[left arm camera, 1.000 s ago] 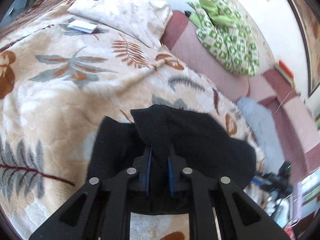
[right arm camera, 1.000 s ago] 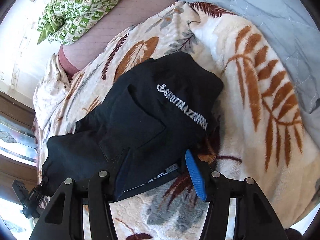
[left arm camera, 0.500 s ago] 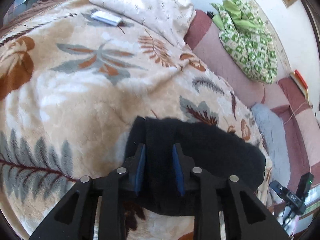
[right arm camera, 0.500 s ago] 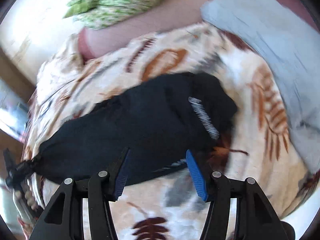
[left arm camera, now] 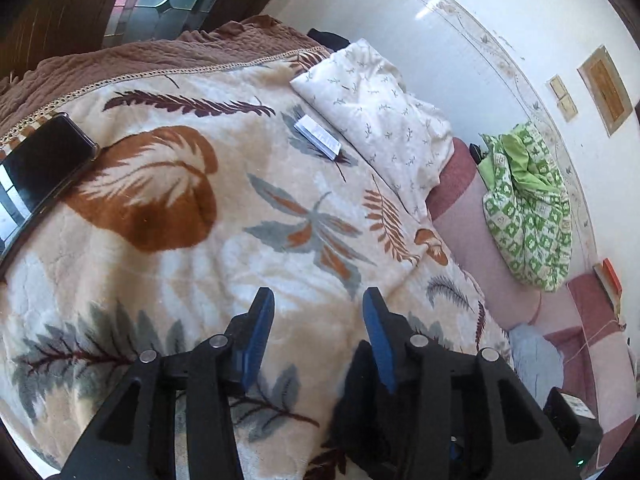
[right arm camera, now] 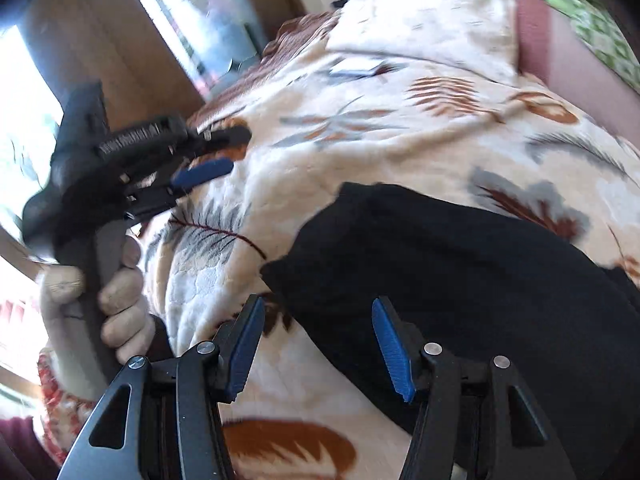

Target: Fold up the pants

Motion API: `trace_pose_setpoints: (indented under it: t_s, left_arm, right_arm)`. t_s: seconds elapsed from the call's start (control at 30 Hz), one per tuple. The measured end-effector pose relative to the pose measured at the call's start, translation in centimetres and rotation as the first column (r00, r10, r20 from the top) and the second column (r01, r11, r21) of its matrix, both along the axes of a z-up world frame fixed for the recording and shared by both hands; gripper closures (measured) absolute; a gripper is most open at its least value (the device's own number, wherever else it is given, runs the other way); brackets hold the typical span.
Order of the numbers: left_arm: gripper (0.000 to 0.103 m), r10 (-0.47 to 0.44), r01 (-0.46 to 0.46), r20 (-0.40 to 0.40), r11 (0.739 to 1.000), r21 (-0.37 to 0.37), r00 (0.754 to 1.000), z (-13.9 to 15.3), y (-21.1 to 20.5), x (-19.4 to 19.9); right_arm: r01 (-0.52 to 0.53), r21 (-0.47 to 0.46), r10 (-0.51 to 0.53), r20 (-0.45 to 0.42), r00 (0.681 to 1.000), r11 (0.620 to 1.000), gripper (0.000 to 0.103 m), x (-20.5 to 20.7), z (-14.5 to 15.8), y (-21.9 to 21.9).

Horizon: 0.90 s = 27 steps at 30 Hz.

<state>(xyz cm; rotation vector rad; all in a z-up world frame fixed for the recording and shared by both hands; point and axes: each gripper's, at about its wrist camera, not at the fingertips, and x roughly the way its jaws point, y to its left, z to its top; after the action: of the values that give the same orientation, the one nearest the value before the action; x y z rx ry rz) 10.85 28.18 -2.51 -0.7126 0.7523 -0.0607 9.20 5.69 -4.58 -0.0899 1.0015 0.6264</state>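
Note:
The black pants (right arm camera: pixel 480 264) lie folded in a compact bundle on the leaf-print blanket (right arm camera: pixel 360 148). In the left wrist view only a dark edge of them (left arm camera: pixel 360 412) shows under the right finger. My left gripper (left arm camera: pixel 318 300) is open and empty, above bare blanket (left arm camera: pixel 200 280). It also shows in the right wrist view (right arm camera: pixel 216 152), held in a hand, to the left of the pants. My right gripper (right arm camera: pixel 318 312) is open and empty, just above the near left edge of the pants.
A dark phone (left arm camera: pixel 40 168) lies at the blanket's left edge. A small white booklet (left arm camera: pixel 318 136) lies beside a white pillow (left arm camera: pixel 376 120). A green patterned quilt (left arm camera: pixel 528 208) sits on the pink sofa back (left arm camera: pixel 464 224). Wooden furniture with glass (right arm camera: pixel 160 32) stands behind.
My left gripper let go of the pants, opened and lifted away to the left. My right gripper swung left; the pants now lie to its right.

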Motion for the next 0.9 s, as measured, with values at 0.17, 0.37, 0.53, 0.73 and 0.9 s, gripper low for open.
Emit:
trace_pose_setpoints:
  t_s: [0.17,0.37,0.53,0.73,0.9]
  left_arm:
    - [0.056,0.029,-0.028,0.007,0.999,-0.046,1.0,-0.1,1.5,0.0]
    - [0.052,0.024,-0.023,0.042,0.999,-0.025,0.999,0.6,1.4,-0.3]
    - [0.052,0.022,-0.021,0.038,1.0,-0.022,0.999,0.5,1.3,-0.2]
    - [0.051,0.03,-0.029,0.039,0.999,-0.025,0.999,0.3,1.5,-0.4]
    - [0.051,0.025,-0.025,0.038,1.0,-0.003,0.999,0.4,1.2,-0.4]
  right_arm:
    - [0.031,-0.054,-0.031,-0.015,0.999,0.998,0.075,1.7,-1.6,1.7]
    - [0.087,0.06,-0.082,-0.085,0.993,0.994,0.079,2.6,-1.1,-0.1]
    - [0.063,0.017,-0.062,-0.054,0.997,0.998,0.079,2.2,-1.3,1.8]
    - [0.058,0.044,-0.058,-0.006,0.998,0.997,0.079,1.7,0.5,1.5]
    - [0.036,0.093,-0.025,-0.116,0.993,0.995,0.054,2.7,-1.3,1.9]
